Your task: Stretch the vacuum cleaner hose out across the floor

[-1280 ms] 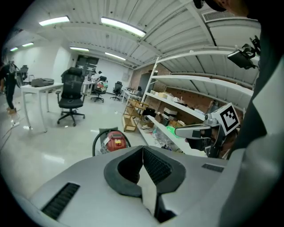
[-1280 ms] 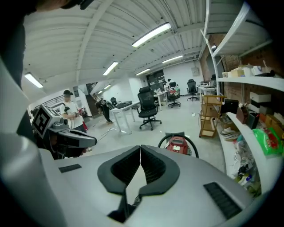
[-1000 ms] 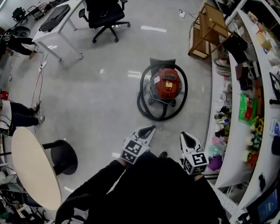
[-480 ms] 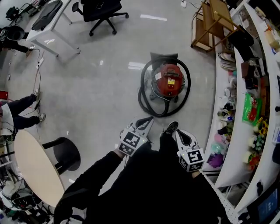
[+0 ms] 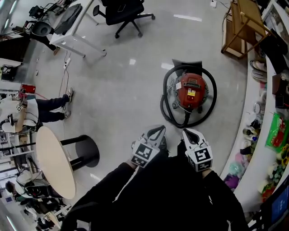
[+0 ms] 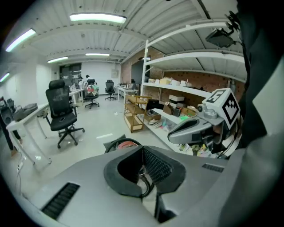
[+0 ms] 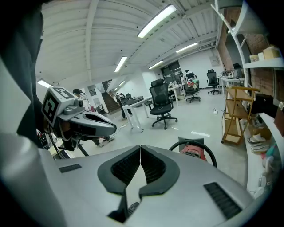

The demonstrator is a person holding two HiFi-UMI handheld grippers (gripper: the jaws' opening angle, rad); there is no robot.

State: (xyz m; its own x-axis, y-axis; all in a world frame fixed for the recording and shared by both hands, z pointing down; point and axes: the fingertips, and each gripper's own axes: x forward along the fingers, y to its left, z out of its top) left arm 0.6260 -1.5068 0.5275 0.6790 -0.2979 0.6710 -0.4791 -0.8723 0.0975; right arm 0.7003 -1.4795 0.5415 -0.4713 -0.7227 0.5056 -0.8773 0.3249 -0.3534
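Ahead of both pairs of jaws, well apart from them, the hose (image 5: 164, 108) lies coiled around the red vacuum (image 5: 192, 90) on the floor (image 5: 113, 94). The left gripper (image 5: 156, 133) and the right gripper (image 5: 188, 134) both hold their jaws pressed together, gripping nothing.

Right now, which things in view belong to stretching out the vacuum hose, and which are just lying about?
For the job: red vacuum cleaner; black hose coiled around it; left hand-held gripper and right hand-held gripper, both shut and empty.

Just lying about: black office chair; white desk; round table; wooden shelf unit.
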